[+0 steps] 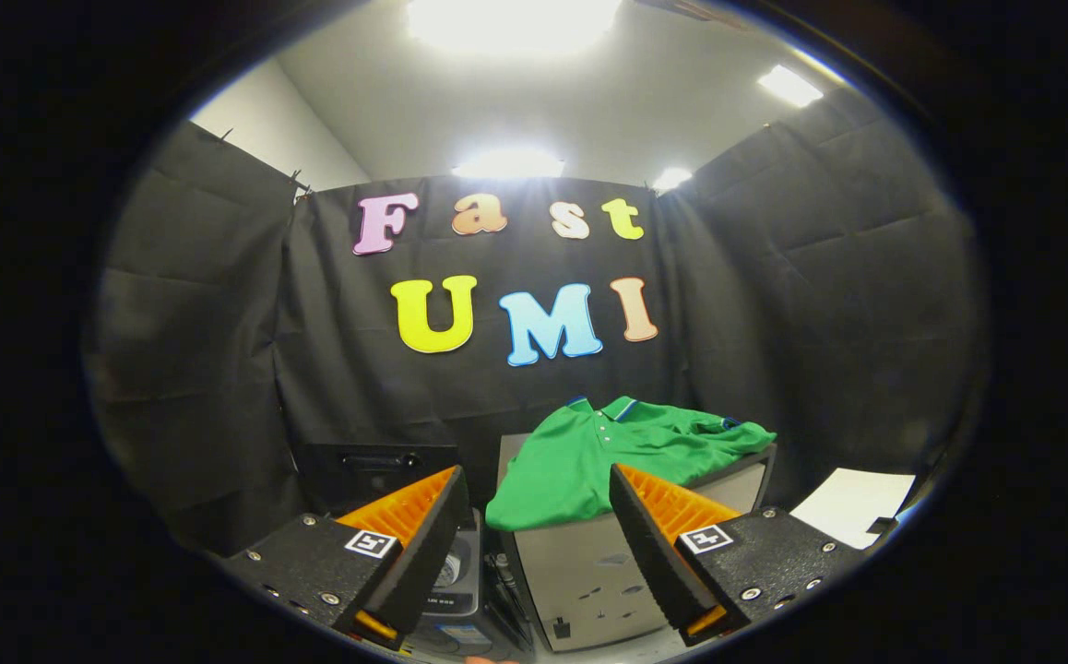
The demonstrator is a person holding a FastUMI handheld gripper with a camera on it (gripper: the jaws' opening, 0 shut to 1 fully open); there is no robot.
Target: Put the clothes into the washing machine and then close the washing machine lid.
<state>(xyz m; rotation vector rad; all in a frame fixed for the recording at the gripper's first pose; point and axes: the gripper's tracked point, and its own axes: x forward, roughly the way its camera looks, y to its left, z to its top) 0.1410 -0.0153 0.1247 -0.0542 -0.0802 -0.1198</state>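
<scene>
A: Where's our shirt?

B: Green polo shirt [622,456] lies draped over a pale box [589,563], lower centre of frame, just ahead of us and slightly right. Long axis runs left-right, collar toward the back.

A: Claw?

B: Claw [539,535] released, fingers spread wide, nothing between them. Right finger overlaps the shirt's front edge in view; contact we can't tell.

A: Washer?

B: Dark machine [456,576] low between the fingers, left of the box. White sheet [852,503] at lower right. Black cloth walls, bright ceiling lights.
</scene>
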